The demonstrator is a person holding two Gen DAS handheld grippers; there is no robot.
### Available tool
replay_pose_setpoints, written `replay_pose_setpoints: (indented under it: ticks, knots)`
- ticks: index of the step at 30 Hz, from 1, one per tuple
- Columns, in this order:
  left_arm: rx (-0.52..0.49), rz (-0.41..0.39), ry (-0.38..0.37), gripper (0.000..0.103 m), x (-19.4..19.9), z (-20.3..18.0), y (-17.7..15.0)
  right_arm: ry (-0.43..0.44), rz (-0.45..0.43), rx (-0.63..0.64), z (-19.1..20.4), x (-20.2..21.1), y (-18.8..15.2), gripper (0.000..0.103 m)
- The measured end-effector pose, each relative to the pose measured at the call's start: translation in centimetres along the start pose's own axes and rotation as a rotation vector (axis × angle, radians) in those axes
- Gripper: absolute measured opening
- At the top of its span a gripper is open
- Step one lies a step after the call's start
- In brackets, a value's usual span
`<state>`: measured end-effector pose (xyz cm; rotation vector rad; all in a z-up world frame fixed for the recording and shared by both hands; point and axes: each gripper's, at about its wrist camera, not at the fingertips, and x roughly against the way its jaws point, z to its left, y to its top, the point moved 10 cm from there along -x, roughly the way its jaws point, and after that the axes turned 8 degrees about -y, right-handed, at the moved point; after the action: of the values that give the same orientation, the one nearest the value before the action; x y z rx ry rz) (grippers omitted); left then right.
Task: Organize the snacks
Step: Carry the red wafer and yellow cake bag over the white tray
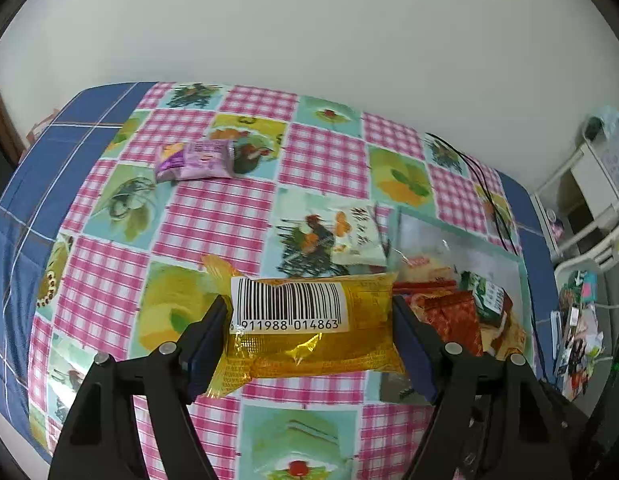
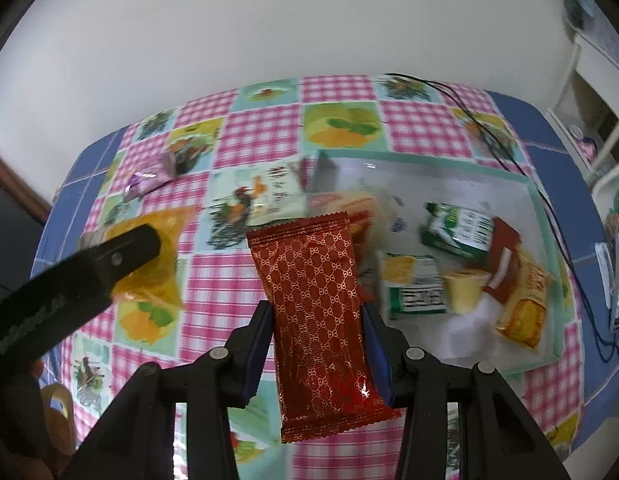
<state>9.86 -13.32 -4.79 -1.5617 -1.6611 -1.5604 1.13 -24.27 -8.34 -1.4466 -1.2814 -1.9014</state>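
**Two snack packs held over the checked table**

A white wall stands behind a table with a pink checked cloth (image 1: 213,220) that has fruit pictures on it; a blue cover shows at the edges.

Far on the left lies a purple snack pack (image 1: 195,159), alone on the cloth; it looks small and light.

Next comes the left gripper (image 1: 309,344); its two fingers squeeze the yellow pack (image 1: 313,344) from both ends, and the pack hangs above the cloth, just left of the tray. The wrap is shiny and crinkly, so I think it is light, soft and a bit slippery; holding it at the ends works, but a hard squeeze could crush what is inside. A white label has a bar code with the numbers 911988 014863; the small print lower down is too tiny to read.

A pale pack with fruit and dark writing (image 1: 355,236) lies near the tray's left wall; I cannot read it.

The right gripper (image 2: 317,344) pinches the red pack (image 2: 321,316) by its long sides, low down, above the near left corner of the tray. It has a gold pattern, no words I can see; it looks thin and light.

On the right, the clear tray (image 2: 541,208) holds green, yellow and red packs and a little pudding cup (image 2: 467,290); their writing is blurred.
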Motion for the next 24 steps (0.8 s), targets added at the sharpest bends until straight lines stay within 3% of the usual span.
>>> replay_pose_setpoints:
  ticks: [15, 20, 24]
  knots:
    - [-0.198, 0.095, -0.076, 0.079, -3.2, -10.0, -4.1, -0.077, 0.068, -0.276, -13.8, -3.2, -1.2, 0.047]
    - [-0.237, 0.123, -0.121, 0.079, -4.6, -13.0, -5.4, -0.077, 0.059, -0.341, -16.6, -3.7, -1.5, 0.047]
    - [-0.261, 0.139, -0.115, 0.079, -5.7, -14.1, -6.1, -0.060, 0.047, -0.368, -17.4, -4.0, -1.5, 0.047]
